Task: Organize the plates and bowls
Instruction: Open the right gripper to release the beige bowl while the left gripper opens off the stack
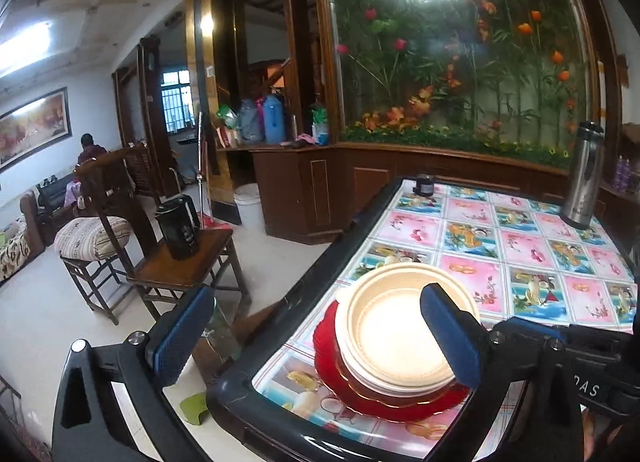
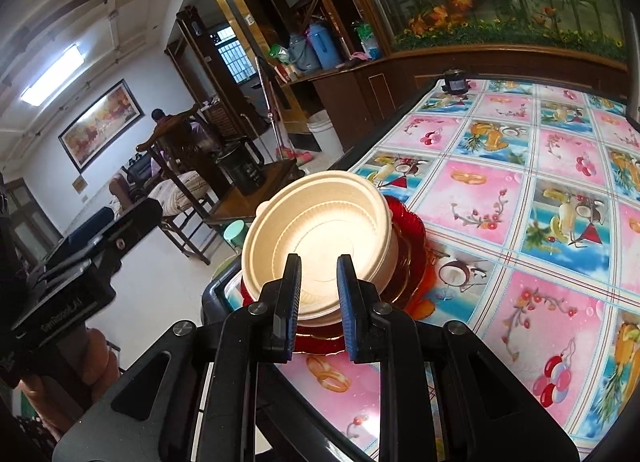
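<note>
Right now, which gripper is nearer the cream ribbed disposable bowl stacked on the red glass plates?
Right, I think. The right gripper's narrowly parted fingertips sit over the cream bowl's near rim; the left gripper, wide open, stands off to the bowl's left side.

Cream bowls (image 1: 394, 336) sit on red plates (image 1: 384, 402) at lower centre; the tablecloth (image 1: 532, 250) shows pink and blue fruit-and-flower squares.
</note>
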### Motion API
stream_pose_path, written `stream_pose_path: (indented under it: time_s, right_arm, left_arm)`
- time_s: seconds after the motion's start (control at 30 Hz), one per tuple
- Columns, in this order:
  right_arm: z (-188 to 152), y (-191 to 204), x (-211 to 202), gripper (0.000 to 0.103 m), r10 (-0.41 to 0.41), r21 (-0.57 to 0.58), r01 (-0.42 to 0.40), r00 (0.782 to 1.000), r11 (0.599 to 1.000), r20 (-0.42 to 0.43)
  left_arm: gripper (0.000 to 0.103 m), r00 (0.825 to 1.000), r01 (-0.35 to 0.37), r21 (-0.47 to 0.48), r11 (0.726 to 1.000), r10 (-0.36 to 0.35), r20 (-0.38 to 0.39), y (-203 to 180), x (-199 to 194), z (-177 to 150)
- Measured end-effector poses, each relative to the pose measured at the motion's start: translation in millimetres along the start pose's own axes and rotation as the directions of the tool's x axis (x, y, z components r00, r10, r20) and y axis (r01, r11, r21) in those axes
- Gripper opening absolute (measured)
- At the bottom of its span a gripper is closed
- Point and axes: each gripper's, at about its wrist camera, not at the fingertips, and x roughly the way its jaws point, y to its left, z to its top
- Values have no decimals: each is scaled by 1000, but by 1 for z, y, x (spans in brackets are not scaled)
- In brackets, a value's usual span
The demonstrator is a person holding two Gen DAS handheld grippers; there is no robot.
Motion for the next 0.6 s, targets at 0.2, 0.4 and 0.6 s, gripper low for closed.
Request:
stream_pose_path:
  time_s: [0.2,0.4,0.6]
  right_arm:
    - [-2,-1,1,18,7,7,-7,1000,1000,-4]
    - [-4,-1,2,18,14,8,-14,1000,1000,-7]
    - [-6,-1,4,18,14,14,-14,1000,1000,0]
  left_arm:
    - [103,1000,8,-45,999,-8,-6,7,1,0]
    - [103,1000,30,-30,999,-31,-3,2,0,0]
    - [103,998,58,-1,998,-58,-14,-7,0,0]
